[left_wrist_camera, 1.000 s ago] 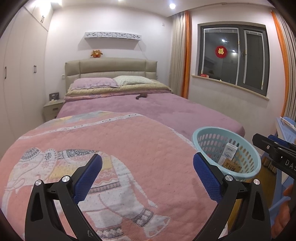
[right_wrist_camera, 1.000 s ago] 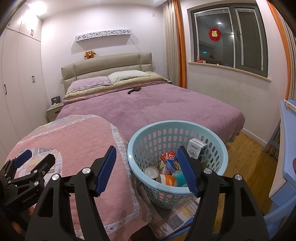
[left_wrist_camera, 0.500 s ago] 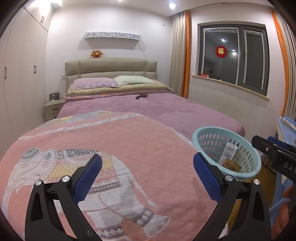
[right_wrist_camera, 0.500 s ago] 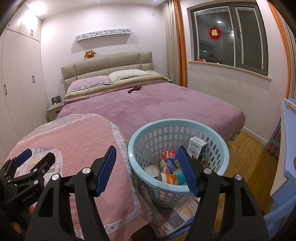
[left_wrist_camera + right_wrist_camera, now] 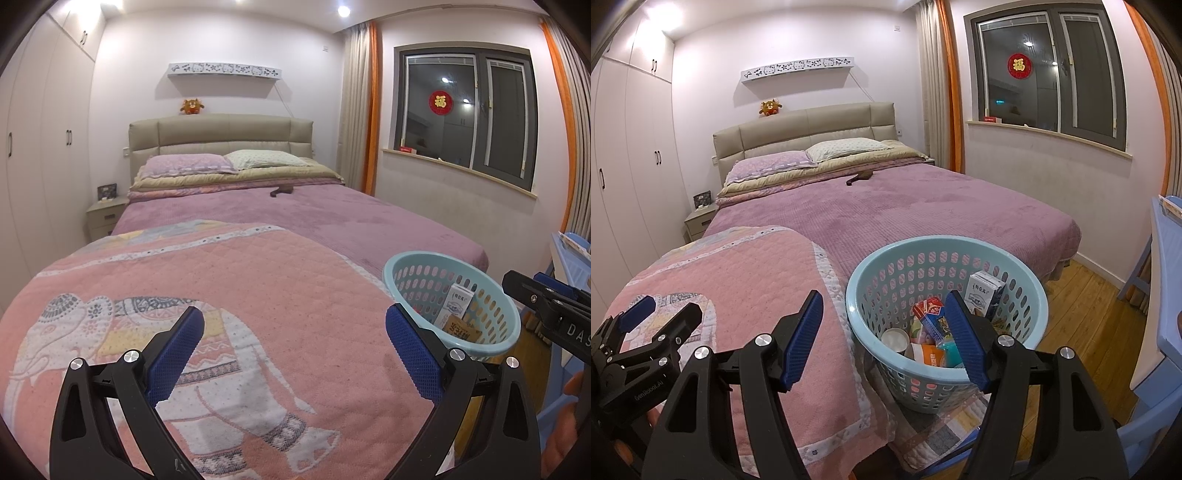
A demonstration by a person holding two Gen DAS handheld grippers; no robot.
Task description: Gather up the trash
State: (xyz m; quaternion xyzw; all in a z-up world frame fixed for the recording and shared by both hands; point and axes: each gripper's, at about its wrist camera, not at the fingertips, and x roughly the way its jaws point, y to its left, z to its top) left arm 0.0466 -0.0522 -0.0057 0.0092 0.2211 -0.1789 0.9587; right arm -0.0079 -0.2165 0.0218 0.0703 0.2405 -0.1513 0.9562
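Observation:
A light blue perforated basket [image 5: 1023, 273] stands at the foot of the bed and holds trash: a white carton [image 5: 984, 295], a red packet [image 5: 929, 310], a cup [image 5: 895, 338] and an orange pack [image 5: 932, 356]. The basket also shows in the left wrist view [image 5: 506, 314]. My right gripper [image 5: 886, 332] is open and empty, just in front of the basket's near rim. My left gripper [image 5: 295, 350] is open and empty above the pink elephant quilt [image 5: 221, 295]. Each gripper is seen from the other's view: the left gripper [image 5: 646, 325] and the right gripper [image 5: 546, 306].
A small dark object [image 5: 281, 191] lies on the purple bedspread [image 5: 923, 206] near the pillows. A blue chair or table [image 5: 1167, 258] stands at the right over the wooden floor. A nightstand [image 5: 105, 214] and wardrobes are at the left.
Both views shift only slightly; the right gripper has drifted a little relative to the basket. Both grippers stay open and empty.

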